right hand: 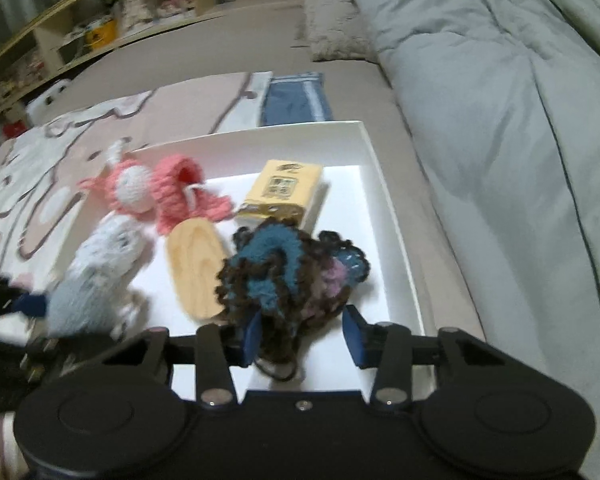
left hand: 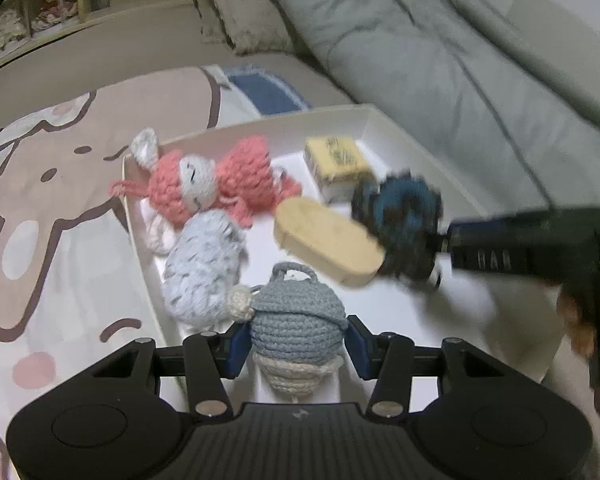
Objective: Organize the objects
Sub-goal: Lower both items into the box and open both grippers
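A white tray [left hand: 372,118] lies on a bed. My left gripper [left hand: 298,346] is shut on a blue-grey crocheted toy [left hand: 296,320] over the tray's near edge. My right gripper [right hand: 302,340] is open around a dark blue and brown crocheted piece [right hand: 288,268], which touches only the left pad; it shows blurred in the left wrist view [left hand: 398,216]. In the tray lie a pink knitted doll [left hand: 208,184], a pale blue knitted toy [left hand: 202,268], a wooden oval [left hand: 328,236] and a yellow packet [left hand: 338,158].
A grey duvet [right hand: 500,100] lies along the right of the tray. A cartoon-print blanket [left hand: 52,200] is on the left, a folded blue cloth [right hand: 296,98] beyond the tray. Shelves [right hand: 80,28] stand at the back left.
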Demonstrator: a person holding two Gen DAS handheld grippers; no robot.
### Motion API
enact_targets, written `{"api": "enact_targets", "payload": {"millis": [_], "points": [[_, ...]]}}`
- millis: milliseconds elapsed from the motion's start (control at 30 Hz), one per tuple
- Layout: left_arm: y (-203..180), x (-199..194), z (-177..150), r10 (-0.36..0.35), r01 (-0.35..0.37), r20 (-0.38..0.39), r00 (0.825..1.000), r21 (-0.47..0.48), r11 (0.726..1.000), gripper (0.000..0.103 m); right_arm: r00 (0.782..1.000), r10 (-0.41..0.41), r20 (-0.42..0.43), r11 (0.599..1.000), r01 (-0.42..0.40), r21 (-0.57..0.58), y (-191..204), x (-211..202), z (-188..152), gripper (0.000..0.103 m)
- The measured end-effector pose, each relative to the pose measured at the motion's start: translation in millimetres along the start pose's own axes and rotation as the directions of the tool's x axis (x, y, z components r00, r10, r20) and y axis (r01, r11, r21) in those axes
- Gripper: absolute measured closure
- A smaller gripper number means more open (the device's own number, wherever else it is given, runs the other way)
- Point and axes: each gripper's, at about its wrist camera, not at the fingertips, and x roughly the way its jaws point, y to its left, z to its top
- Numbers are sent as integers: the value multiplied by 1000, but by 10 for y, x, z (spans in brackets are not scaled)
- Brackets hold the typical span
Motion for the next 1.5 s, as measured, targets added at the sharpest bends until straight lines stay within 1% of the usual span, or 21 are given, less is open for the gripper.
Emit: {"api": "enact_targets", "payload": {"millis": [67,200,267,300,400,500,567,633,700,733,800,867,967,1133,1267,1400,1500], "points": [[13,46,9,14,-13,-20,1000,34,999,53,999,-26,31,1000,26,9,-1,40,-4,60],[-36,140,75,-18,22,-44,999,92,995,53,999,-29,43,999,28,36,-36,34,12,60],[-59,204,118,-29,34,-53,998,96,995,53,998,-36,43,998,34,45,-57,24,17,60],[-59,240,141,-26,30,-51,998,91,995,53,998,-40,44,998,38,49,-66,18,17,60],[-30,337,202,15,-12,-35,999,84,996,53,998,-43,45,998,41,50,-78,7,13,60],[-33,371,220,27,-24,-32,999,97,995,52,998,-45,39,998,43,51,-85,11,13,59],[-48,369,225,53,-51,-18,998,97,994,50,999,-43,31,998,41,55,-90,9,16,58],[-44,360,218,79,-78,-9,997,100,992,37,999,-45,19,997,43,59,-95,-1,17,55],[-39,317,207,62,-62,0,998,96,993,31,999,-45,12,997,44,59,-100,-17,10,50],[-41,293,203,60,-60,0,998,90,994,31,999,-43,10,997,42,64,-107,-28,7,50],[-55,243,197,58,-58,3,998,82,995,31,999,-45,9,996,45,71,-120,-52,2,46],[-73,178,181,55,-55,10,998,79,995,31,999,-46,12,996,45,78,-124,-94,-1,46],[-91,64,177,53,-55,30,998,66,996,30,998,-51,33,997,48,67,-88,-199,-12,42],[-51,-162,146,60,-61,65,996,3,998,30,996,-54,66,996,50,68,-41,-409,-50,40],[-10,-352,77,84,-81,87,993,-31,996,30,993,-62,99,997,56,58,34,-583,-59,33],[55,-539,-8,112,-106,112,987,-61,993,20,991,-56,123,998,51,48,115,-756,-104,30],[93,-666,-72,128,-120,128,984,-67,991,17,989,-44,139,998,38,47,172,-883,-135,27]]}}
